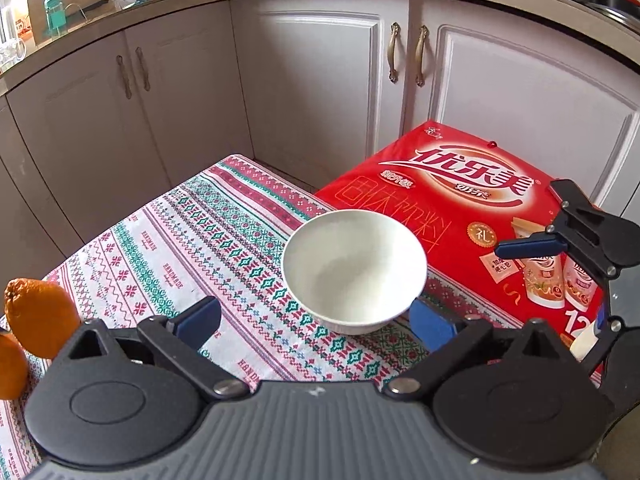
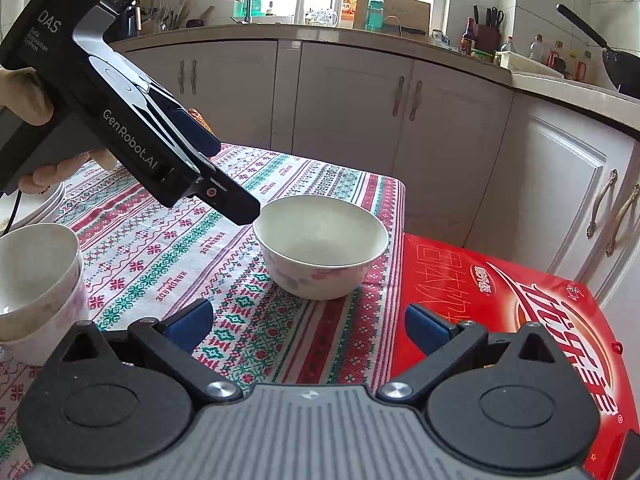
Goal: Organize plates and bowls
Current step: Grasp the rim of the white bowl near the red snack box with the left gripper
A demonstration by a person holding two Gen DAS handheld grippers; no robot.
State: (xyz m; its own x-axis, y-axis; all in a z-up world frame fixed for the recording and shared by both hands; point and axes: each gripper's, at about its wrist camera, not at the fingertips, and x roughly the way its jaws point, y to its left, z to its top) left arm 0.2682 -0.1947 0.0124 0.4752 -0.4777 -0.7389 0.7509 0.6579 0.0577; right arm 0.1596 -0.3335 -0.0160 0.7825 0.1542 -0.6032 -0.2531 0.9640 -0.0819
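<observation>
White bowl [image 1: 354,270]: upright on patterned tablecloth [image 1: 192,240], beside red box [image 1: 472,208]. Left gripper [image 1: 316,316]: jaws wide, empty, flanking bowl's near side. Right gripper [image 2: 308,320]: wide, empty.

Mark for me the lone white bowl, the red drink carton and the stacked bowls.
lone white bowl [image 1: 352,268]: left wrist view, inner wall.
red drink carton [image 2: 500,300]: right wrist view, printed top face.
stacked bowls [image 2: 36,264]: right wrist view, top bowl's inside.

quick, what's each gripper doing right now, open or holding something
Left gripper: open, holding nothing, its fingers either side of the white bowl.
Right gripper: open, holding nothing, short of the same bowl.
</observation>
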